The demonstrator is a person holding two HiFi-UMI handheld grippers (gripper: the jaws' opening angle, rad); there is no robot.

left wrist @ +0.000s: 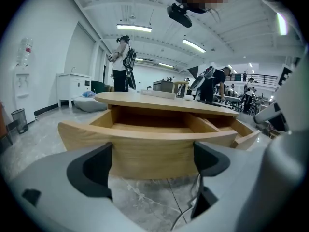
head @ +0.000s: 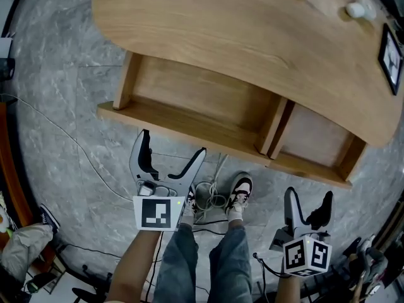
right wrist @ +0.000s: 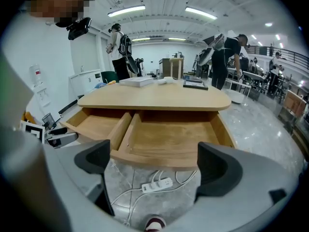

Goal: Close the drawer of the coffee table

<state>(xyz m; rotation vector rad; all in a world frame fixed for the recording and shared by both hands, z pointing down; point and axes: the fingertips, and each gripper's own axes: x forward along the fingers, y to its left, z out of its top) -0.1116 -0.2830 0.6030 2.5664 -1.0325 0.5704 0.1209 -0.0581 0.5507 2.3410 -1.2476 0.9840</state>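
My right gripper (right wrist: 154, 162) has its jaws wide apart w/ nothing between them. Through the gap I see grey floor and the curved front of an open drawer (right wrist: 169, 139), pulled out from under the coffee table (right wrist: 154, 98). A second drawer (right wrist: 96, 124) sits just beside it toward frame left and is also out; bare wood inside both. On the floor below the drawer front there's a white power strip (right wrist: 157, 184) w/ cables. Shoe tip (right wrist: 154, 224) at bottom edge. Far side of the tabletop holds a few flat items, too small to ID. Bkgd: a person w/ backpack (right wrist: 120, 47) standing.
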